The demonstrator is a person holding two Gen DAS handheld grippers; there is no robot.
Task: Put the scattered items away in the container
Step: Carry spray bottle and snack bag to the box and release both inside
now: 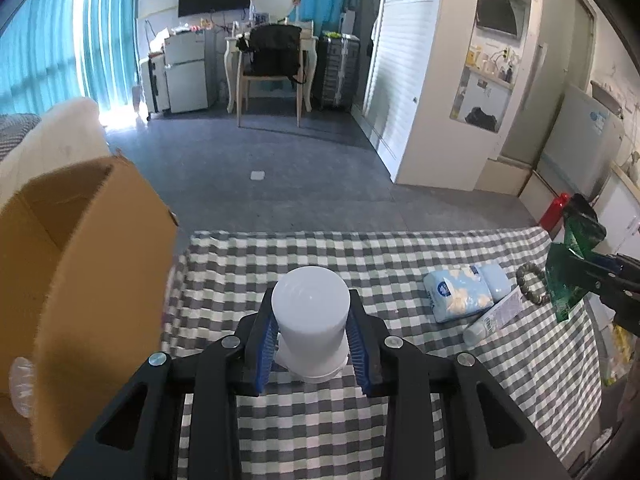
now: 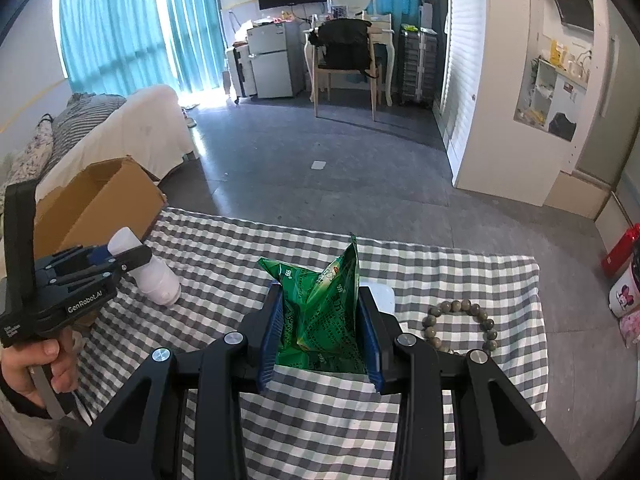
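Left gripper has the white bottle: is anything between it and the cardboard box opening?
Nothing visible blocks it. The white bottle, clamped in the left gripper, sits above the checked cloth; the open cardboard box stands directly to its left, only the box's near wall to clear.

1 box (image 1: 80, 240) | 1 bottle (image 1: 312, 320) | 1 green packet (image 2: 320, 312) | 1 bracelet (image 2: 460, 324) | 1 tissue pack (image 1: 464, 292) | 1 tube (image 1: 496, 316)

- Bottle (image 1: 311, 316): white plastic, smooth, matt.
- Snack bag (image 2: 320, 312): green foil-like film, glossy and creased.
- Box (image 1: 80, 264): plain brown cardboard, matt.
- Cloth (image 1: 400, 256) over the counter: woven grey-and-white check, soft and wrinkled.
- Left hand-held gripper (image 1: 312, 344): matt black plastic, ribbed blue pads (image 1: 266, 344), bright metal screws.
- Bracelet (image 2: 464, 324): smooth, dull greenish beads.
- Tissue pack (image 1: 464, 290): shiny plastic wrap.
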